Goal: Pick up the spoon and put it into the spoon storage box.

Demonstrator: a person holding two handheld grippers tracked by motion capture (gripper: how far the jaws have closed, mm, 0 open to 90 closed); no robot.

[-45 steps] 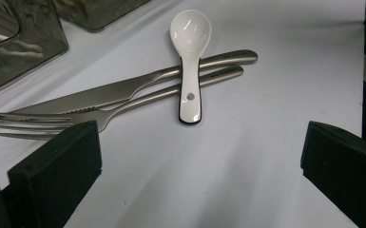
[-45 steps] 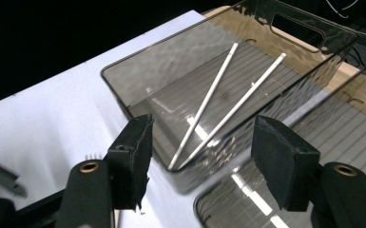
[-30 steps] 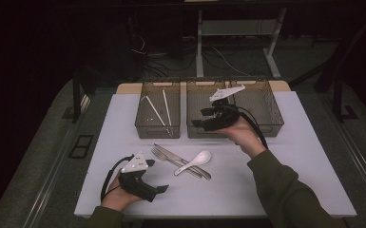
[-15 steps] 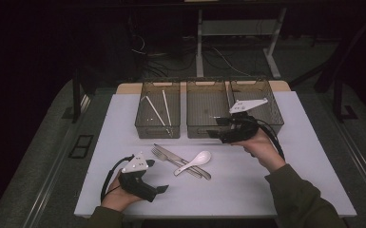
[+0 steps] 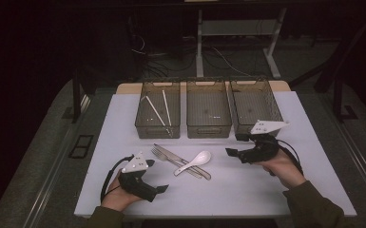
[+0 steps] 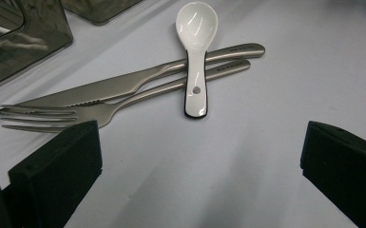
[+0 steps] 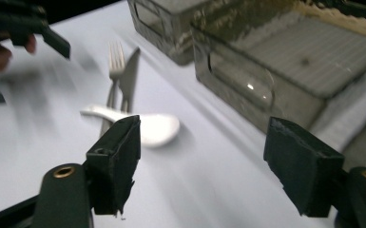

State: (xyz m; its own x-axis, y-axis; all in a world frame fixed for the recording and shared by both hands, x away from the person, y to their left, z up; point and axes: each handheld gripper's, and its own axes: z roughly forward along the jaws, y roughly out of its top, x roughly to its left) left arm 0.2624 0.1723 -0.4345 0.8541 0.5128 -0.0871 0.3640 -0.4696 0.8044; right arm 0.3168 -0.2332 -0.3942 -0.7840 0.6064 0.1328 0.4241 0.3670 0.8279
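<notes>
A white ceramic spoon (image 5: pixel 195 162) lies across a steel knife (image 5: pixel 186 164) and a fork (image 5: pixel 163 155) in the middle of the white table (image 5: pixel 237 194). My left gripper (image 5: pixel 158 176) rests at the near left, its jaws wide open and aimed at the cutlery, with the spoon (image 6: pixel 196 52), knife (image 6: pixel 119 86) and fork (image 6: pixel 71 115) ahead of them. My right gripper (image 5: pixel 233 145) hovers in front of the right bin and points left toward the spoon (image 7: pixel 154 127). Its jaws (image 7: pixel 204 166) have just been opening and have nothing between them.
Three dark see-through bins stand in a row at the back: the left bin (image 5: pixel 158 132) holds two white chopsticks (image 5: pixel 165 108), while the middle bin (image 5: pixel 208 132) and the right bin (image 5: pixel 255 81) look bare. Cables and a desk frame lie beyond the table.
My right gripper has come from over the middle bin toward the near right and lower, to in front of the right bin. The left gripper and the cutlery have stayed put.
</notes>
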